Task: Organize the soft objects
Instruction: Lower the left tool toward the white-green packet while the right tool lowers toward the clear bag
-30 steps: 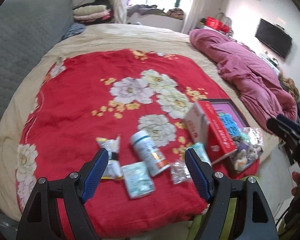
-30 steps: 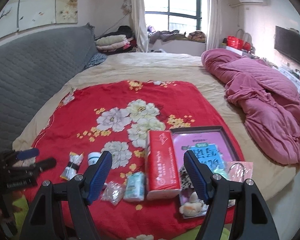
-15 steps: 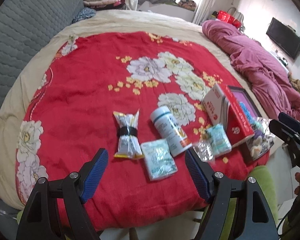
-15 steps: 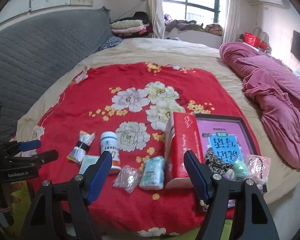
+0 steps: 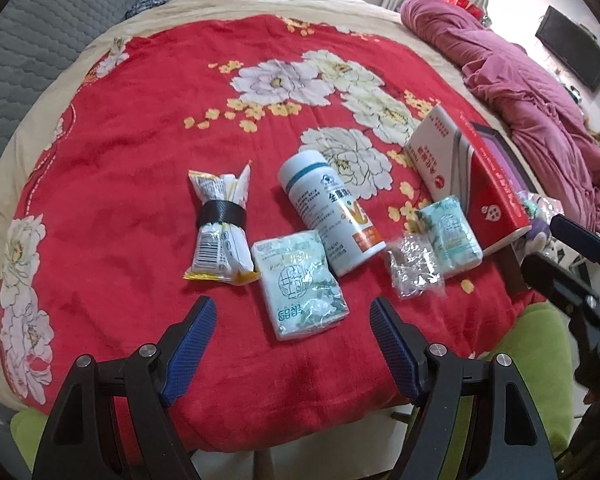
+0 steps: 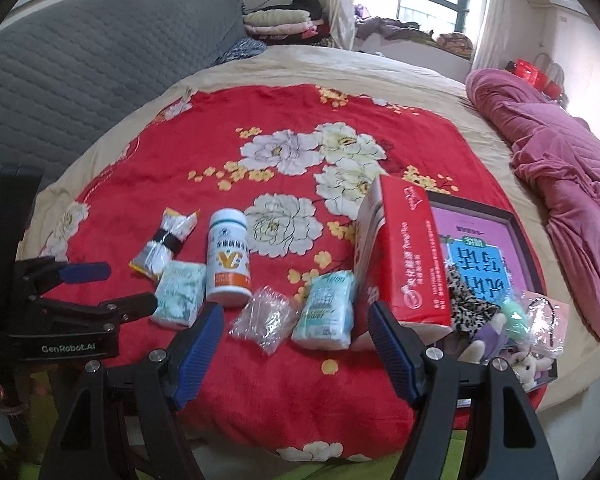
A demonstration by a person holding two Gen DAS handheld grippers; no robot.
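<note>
Several items lie on the red floral blanket [image 5: 140,152]: a banded snack packet [image 5: 220,226], a tissue pack [image 5: 300,288], a white bottle [image 5: 330,212], a clear crinkly bag [image 5: 414,268], a second tissue pack [image 5: 450,240] and a red tissue box [image 5: 468,184]. My left gripper [image 5: 292,338] is open and empty, just short of the first tissue pack. My right gripper [image 6: 296,344] is open and empty, in front of the clear bag [image 6: 266,318] and second tissue pack [image 6: 328,310]. The left gripper also shows in the right wrist view [image 6: 112,290].
A dark-framed tray [image 6: 512,216] at the right holds a leopard-print cloth [image 6: 466,300], plush toys and small bags. A pink quilt [image 6: 572,168] lies far right. A grey padded headboard [image 6: 80,80] stands at the left. Green seats [image 5: 540,340] sit below the bed edge.
Both grippers have moved forward and down toward the row of items, which now look larger and nearer. Both stay open. The items have not moved.
</note>
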